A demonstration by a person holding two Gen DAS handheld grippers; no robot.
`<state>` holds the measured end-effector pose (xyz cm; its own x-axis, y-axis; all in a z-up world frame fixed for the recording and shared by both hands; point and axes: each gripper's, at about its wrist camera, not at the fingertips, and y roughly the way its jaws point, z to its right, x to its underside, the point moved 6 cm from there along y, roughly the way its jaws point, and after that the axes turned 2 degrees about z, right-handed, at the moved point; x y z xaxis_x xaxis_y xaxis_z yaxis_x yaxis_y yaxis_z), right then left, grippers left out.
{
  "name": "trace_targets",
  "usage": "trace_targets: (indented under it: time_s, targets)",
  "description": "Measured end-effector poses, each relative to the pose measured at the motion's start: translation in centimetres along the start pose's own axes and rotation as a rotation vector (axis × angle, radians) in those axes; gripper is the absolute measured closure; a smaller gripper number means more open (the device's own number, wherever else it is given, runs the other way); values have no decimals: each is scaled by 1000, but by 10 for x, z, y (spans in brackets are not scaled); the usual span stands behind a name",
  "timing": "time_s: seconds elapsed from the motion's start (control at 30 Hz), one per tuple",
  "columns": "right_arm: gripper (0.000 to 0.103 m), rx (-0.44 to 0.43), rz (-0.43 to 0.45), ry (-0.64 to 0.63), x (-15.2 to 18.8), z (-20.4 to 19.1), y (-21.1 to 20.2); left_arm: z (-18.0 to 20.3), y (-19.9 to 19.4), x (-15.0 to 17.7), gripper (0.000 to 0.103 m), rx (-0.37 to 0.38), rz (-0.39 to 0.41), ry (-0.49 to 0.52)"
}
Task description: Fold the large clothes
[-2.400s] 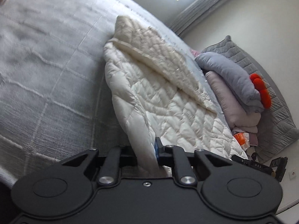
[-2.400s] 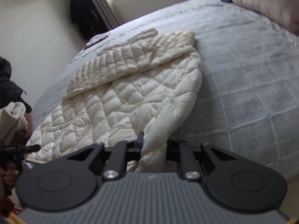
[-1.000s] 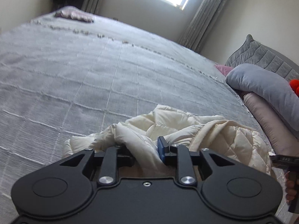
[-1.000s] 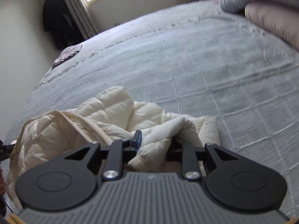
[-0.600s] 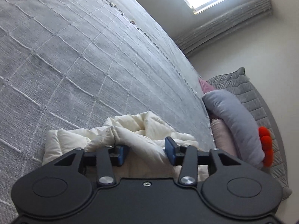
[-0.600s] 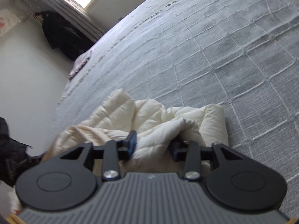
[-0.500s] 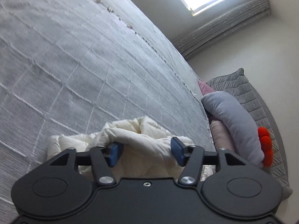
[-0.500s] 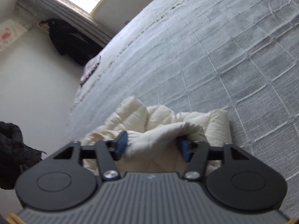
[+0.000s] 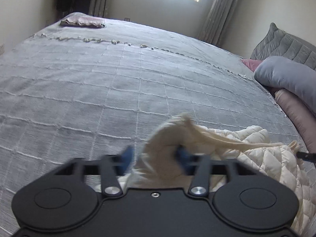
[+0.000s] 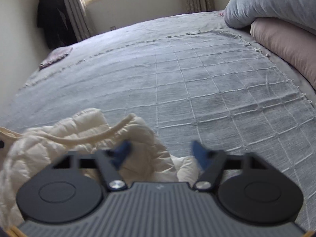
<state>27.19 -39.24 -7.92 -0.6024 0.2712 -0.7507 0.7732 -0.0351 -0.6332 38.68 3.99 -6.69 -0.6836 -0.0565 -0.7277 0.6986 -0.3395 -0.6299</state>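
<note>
One wide grey bedspread (image 9: 98, 90), woven in a raised grid, fills both views beyond the fingers. The cream quilted jacket (image 10: 65, 138) lies bunched on it right at the fingertips, puffy and stitched in diamonds, its lower part hidden behind both gripper bodies. Motion blur smears the blue pads, so contact is hard to judge. The left gripper (image 9: 155, 157) is closing, a fold of jacket between its fingers, which stand apart. The right gripper (image 10: 161, 152) is closing too, fingers spread, jacket against the left pad only. A grey pillow (image 10: 272, 2) rests on a pink one (image 10: 284, 43), far right, cut off.
</note>
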Motion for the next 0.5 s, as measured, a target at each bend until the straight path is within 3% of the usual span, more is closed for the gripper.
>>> trace_targets:
  time_s: [0.03,0.07,0.13,0.2,0.3,0.5]
  targets:
    - [93,47,42,-7,-2,-2,0,2,-2,0,89,-7,26,-8]
    - [103,96,119,-26,-5,-5,-6,5,-9,-2,90,-24,85,2]
    - [103,192,232,-53,-14,-7,-16,8,-23,-8,91,-58,206,14]
    - [103,258,270,-65,-20,-3,-13,7,-22,-10,91,-134,275,36]
    - [103,256,252,-27,-18,1,3,1,13,2,90,-250,222,106]
    - [99,186,312,-52,-7,-21,5,2,56,24,79,-379,181,236]
